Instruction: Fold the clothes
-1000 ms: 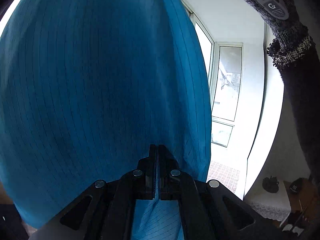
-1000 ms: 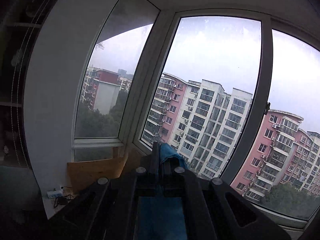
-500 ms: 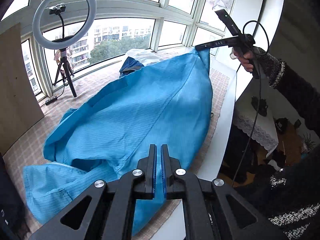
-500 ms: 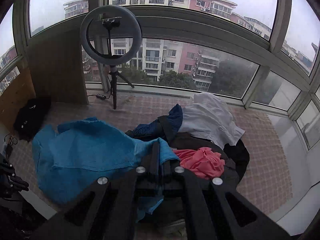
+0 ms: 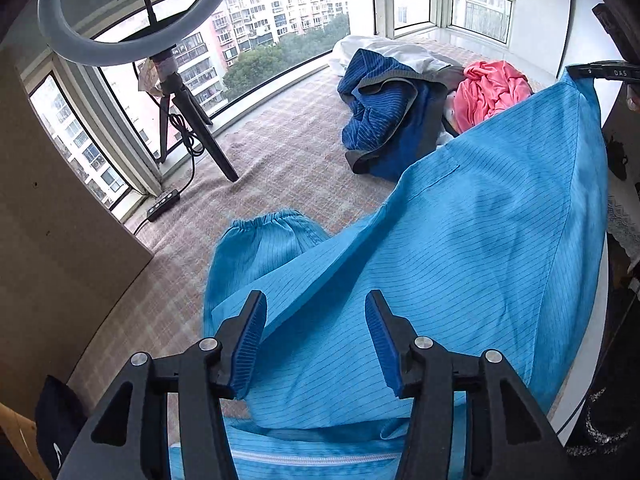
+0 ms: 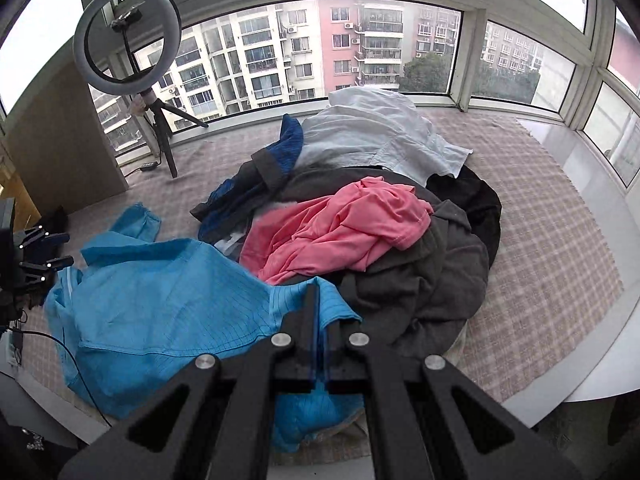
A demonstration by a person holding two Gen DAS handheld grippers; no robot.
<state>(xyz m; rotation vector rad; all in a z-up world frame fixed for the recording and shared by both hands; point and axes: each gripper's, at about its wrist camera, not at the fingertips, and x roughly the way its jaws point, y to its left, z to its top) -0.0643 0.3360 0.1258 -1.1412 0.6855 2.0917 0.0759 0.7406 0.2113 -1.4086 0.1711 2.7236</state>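
Spreading the bright blue pinstriped work garment (image 5: 460, 248) flat on the checked woven mat (image 5: 280, 148) is the step in hand. The garment lies on the mat at the near edge of the bay-window platform, beside a heap of unfolded clothes: a coral-pink knit top (image 6: 340, 228), a dark grey garment (image 6: 432, 280), a navy striped jacket (image 5: 384, 120) and a white shirt (image 6: 372, 132).

The left gripper (image 5: 316, 340) hangs just above the garment with its blue-padded fingers apart, holding nothing. The right gripper (image 6: 322, 320) has its fingers together, clamped on one corner of the garment and lifting it clear of the mat.

Procedure, as judged from this state:

1. Keep the right gripper's clamp firm; a thin cloth edge can slip out.
2. Lower the left gripper onto the near hem, close on a single layer only, and draw away from the right gripper until the panel is taut.
3. Lay both corners down together, clear of the heap.
4. Check that the elastic-cuffed sleeve (image 5: 268, 236) lies flat, not trapped underneath.

Avoid the ring light tripod (image 5: 188, 120) and its cable.
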